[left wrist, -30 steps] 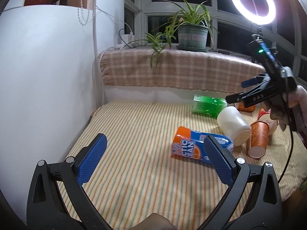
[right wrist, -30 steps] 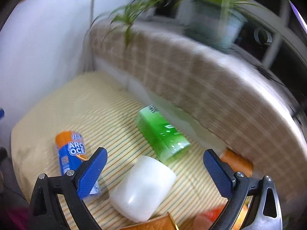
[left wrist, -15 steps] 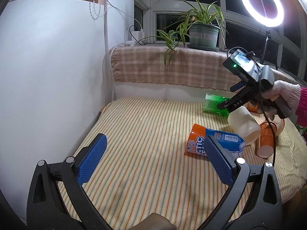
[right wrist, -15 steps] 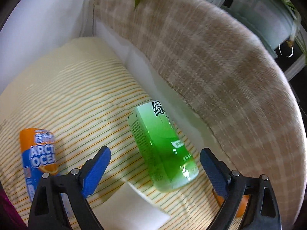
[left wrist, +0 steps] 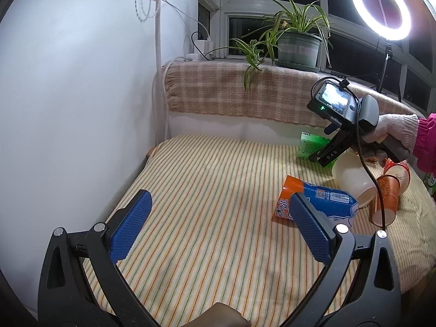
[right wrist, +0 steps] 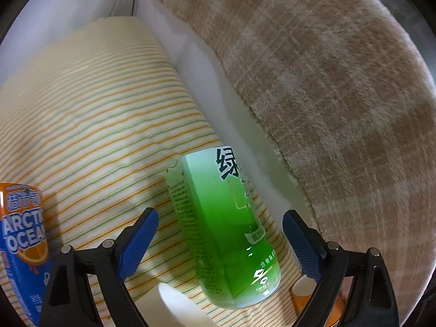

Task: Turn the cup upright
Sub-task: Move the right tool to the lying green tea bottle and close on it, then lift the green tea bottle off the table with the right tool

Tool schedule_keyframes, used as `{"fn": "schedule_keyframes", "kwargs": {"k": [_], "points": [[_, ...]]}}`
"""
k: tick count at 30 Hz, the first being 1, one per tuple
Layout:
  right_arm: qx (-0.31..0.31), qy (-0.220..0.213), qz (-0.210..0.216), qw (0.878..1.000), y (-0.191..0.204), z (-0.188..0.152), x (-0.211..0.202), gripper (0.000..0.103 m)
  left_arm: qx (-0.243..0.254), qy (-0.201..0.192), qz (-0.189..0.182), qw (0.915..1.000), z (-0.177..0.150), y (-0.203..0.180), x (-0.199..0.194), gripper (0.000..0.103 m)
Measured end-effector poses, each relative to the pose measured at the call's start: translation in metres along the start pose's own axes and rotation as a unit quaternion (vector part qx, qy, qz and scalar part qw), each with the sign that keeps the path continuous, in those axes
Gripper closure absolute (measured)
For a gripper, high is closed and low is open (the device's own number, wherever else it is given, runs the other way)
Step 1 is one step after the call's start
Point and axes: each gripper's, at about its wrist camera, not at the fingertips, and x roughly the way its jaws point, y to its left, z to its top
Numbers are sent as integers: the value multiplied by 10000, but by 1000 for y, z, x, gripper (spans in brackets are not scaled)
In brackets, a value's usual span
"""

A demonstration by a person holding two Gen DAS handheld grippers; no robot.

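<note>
1. Both jaws gape, gripping nothing: the left gripper (left wrist: 220, 229) hovers over the striped cloth (left wrist: 207, 190), and the right gripper (right wrist: 220, 242) straddles the green cup (right wrist: 226, 234).
2. That cup lies sideways near the cloth's back edge.
3. An orange-blue cup (left wrist: 313, 204) lies toward the right edge.

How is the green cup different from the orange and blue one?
The green cup is green with a black Chinese character; the orange and blue cup reads ARCTIC OCEAN. The green cup lies by the back wall between the right gripper's open fingers; the orange and blue cup lies apart, nearer the left gripper. Both lie on their sides.
</note>
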Motion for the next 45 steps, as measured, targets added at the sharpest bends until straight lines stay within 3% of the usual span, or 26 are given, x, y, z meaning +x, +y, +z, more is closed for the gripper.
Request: {"fn": "schedule_keyframes", "kwargs": {"k": [5, 12, 15, 31, 45], "points": [[-27, 105, -14, 9999, 5, 7, 17, 15, -2, 3, 6, 10000, 0, 0, 0, 1], [-49, 194, -42, 9998, 11, 16, 36, 33, 3, -1, 8, 10000, 1, 1, 1, 1], [-42, 179, -45, 9998, 17, 13, 36, 33, 9, -6, -4, 10000, 1, 1, 1, 1], [167, -336, -130, 9992, -9, 2, -15, 40, 50, -110, -1, 9999, 0, -5, -11, 1], [611, -1242, -238, 9901, -28, -7, -105, 41, 84, -269, 14, 9996, 2, -10, -34, 1]]}}
